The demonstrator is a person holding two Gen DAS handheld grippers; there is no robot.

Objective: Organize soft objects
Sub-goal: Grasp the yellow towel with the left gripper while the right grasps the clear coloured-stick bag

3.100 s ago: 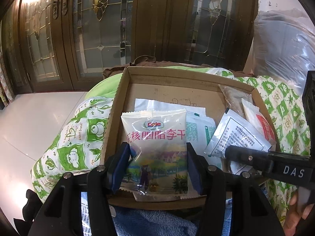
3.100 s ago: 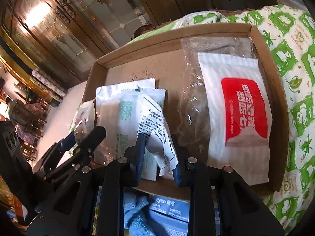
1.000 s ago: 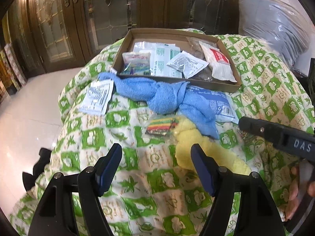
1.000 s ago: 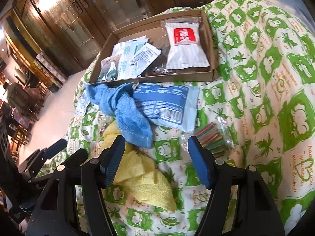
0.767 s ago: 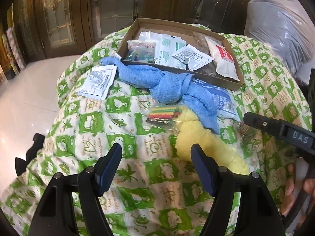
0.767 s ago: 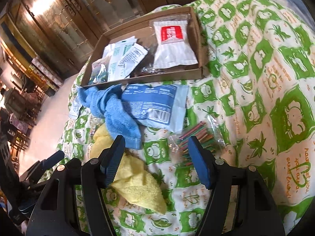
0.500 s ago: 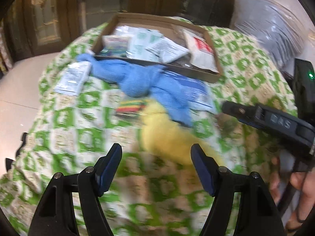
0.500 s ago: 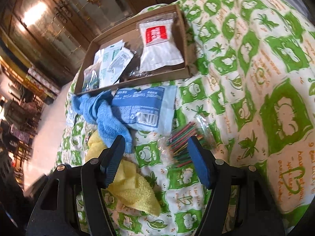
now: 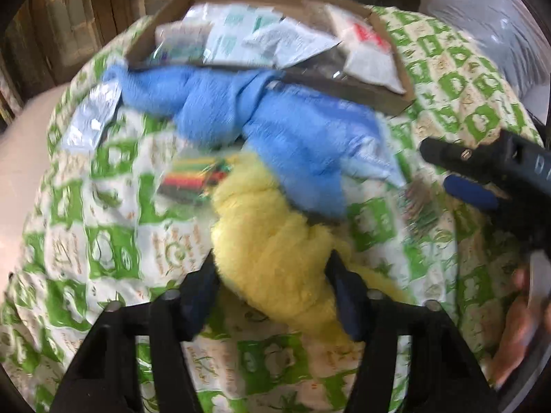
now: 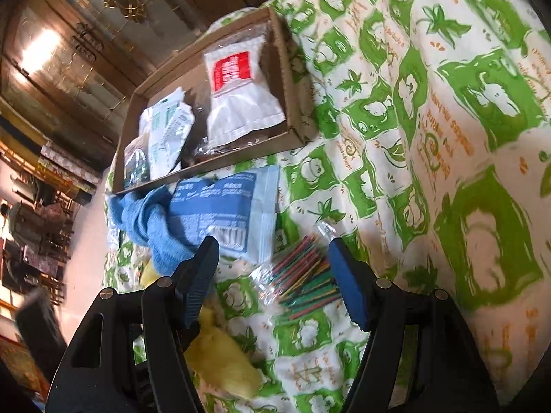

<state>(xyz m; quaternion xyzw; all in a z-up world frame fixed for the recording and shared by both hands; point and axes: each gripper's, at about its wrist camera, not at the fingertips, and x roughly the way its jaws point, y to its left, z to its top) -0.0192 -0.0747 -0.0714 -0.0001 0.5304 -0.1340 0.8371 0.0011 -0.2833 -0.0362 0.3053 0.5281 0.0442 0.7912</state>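
A yellow cloth [image 9: 272, 241] lies on the green-and-white quilt, and my left gripper [image 9: 272, 268] is open with its fingers on either side of it. A blue towel [image 9: 224, 106] lies just beyond, partly over a blue packet [image 10: 227, 210]. My right gripper [image 10: 275, 265] is open, and a clear bag of coloured sticks [image 10: 303, 275] lies between its fingers. The right gripper also shows in the left wrist view [image 9: 482, 179]. A second bag of coloured sticks [image 9: 196, 179] lies left of the yellow cloth. The yellow cloth also shows in the right wrist view [image 10: 220, 358].
A shallow cardboard tray [image 9: 378, 93] at the far side holds several packets, among them a white one with a red label [image 10: 237, 93]. A white sachet [image 9: 93, 120] lies on the quilt [image 10: 447, 137] left of the towel. Wooden glass doors stand behind.
Both grippers let go of their packets in the tray and pulled back open. The left then moved down around the yellow cloth; the right came down around the bag of sticks.
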